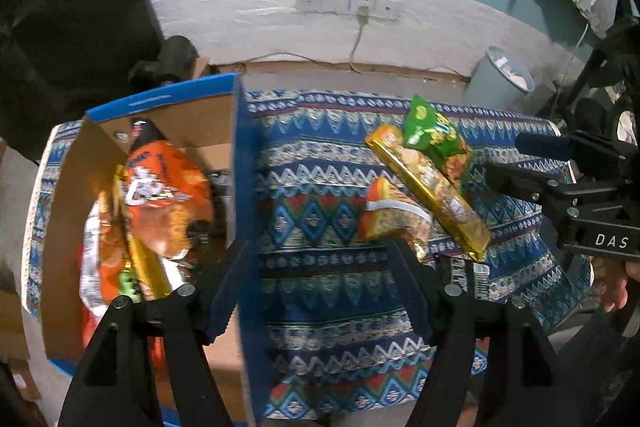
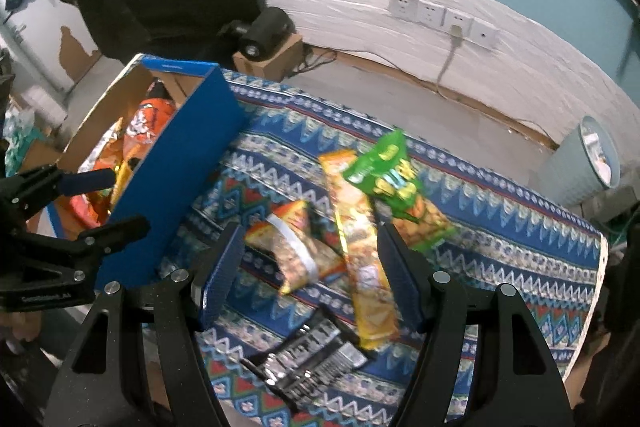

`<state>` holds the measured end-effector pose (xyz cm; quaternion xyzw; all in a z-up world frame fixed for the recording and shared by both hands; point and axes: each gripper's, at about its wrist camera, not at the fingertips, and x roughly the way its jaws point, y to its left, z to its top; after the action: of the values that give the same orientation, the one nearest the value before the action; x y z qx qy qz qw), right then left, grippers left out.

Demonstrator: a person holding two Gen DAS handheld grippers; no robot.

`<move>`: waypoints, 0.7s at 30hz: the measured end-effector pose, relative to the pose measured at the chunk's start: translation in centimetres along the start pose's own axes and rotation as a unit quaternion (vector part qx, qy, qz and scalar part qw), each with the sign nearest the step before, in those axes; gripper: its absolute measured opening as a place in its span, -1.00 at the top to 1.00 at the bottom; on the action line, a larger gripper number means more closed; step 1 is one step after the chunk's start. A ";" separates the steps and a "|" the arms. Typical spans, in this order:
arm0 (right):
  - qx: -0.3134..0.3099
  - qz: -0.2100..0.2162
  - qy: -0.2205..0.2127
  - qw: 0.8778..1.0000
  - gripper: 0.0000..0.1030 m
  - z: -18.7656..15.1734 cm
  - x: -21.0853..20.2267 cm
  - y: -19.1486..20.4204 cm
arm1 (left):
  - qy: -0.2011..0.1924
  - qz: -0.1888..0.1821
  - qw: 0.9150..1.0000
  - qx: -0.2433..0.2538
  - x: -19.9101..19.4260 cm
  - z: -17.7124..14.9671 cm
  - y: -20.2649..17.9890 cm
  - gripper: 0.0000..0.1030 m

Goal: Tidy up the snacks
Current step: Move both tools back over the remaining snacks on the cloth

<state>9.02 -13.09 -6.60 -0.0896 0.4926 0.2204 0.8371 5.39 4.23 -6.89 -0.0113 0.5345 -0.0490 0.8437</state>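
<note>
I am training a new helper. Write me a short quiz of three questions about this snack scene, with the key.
1. True or false: the right tool is shut on a snack.
2. Which snack lies partly on the long yellow packet? A) green bag B) black packet C) orange bag in the box
3. Fill in: the blue box stands on the ____ side of the patterned cloth in the right wrist view.

Key: 1 false, both tools are open, also the left tool. 2 A. 3 left.
</note>
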 end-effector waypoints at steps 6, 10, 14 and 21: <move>0.013 -0.012 0.003 1.000 -0.36 -1.3 -0.3 -2.4 | 0.020 -0.008 1.000 0.000 1.9 0.6 -2.6 -0.48; 0.024 -0.020 0.009 0.999 -0.36 -2.3 -0.2 -4.1 | 0.033 -0.014 0.999 -0.016 3.4 1.1 -3.9 -0.56; 0.040 -0.023 0.019 0.999 -0.36 -3.4 0.4 -5.8 | 0.049 -0.016 0.998 -0.044 5.4 1.6 -4.8 -0.57; 0.055 -0.028 0.040 0.997 -0.36 -4.8 1.4 -8.1 | 0.054 0.010 0.997 -0.060 8.4 2.8 -6.8 -0.57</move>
<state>9.52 -21.68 -10.77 -0.0662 0.5345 0.1660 0.8261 11.03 -3.45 -12.79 -0.0534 0.5815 -0.0087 0.8117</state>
